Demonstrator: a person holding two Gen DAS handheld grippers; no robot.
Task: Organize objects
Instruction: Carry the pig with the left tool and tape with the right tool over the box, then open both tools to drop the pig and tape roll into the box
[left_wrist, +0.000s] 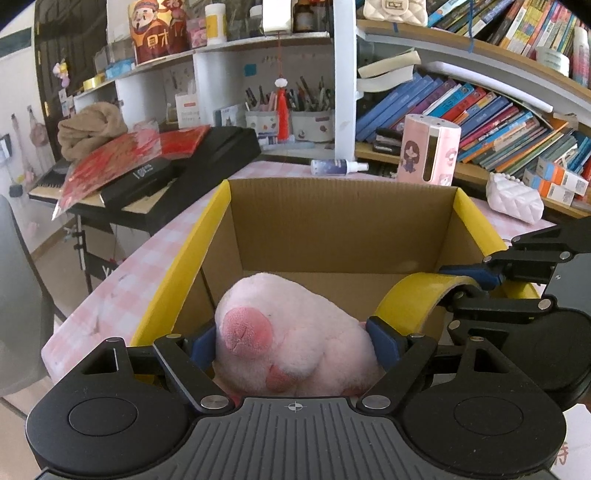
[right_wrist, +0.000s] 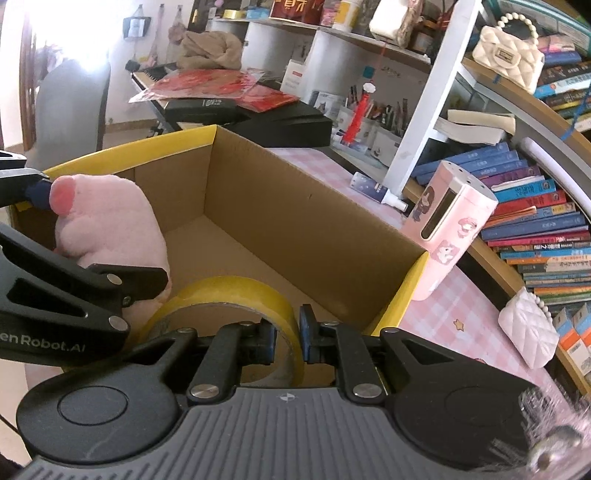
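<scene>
A cluttered study fills the background, with crowded bookshelves (left_wrist: 480, 110) above a table under a pink checked cloth (left_wrist: 122, 280). On that table stands an open cardboard box (left_wrist: 332, 229) with yellow rims. The left gripper (left_wrist: 295, 343) has its blue pads spread wide and pressed against both sides of a pink plush toy (left_wrist: 295, 339), holding it at the near end of the box, above the box floor. The right gripper (right_wrist: 288, 338) has its pads nearly together, pinching the wall of a roll of yellow tape (right_wrist: 221, 295), one pad inside the ring and one outside; the roll sits inside the box just beside the toy. Beyond the box, a pink cartoon-printed canister (left_wrist: 428, 151) and a small spray bottle (left_wrist: 336, 166) rest on the cloth.
</scene>
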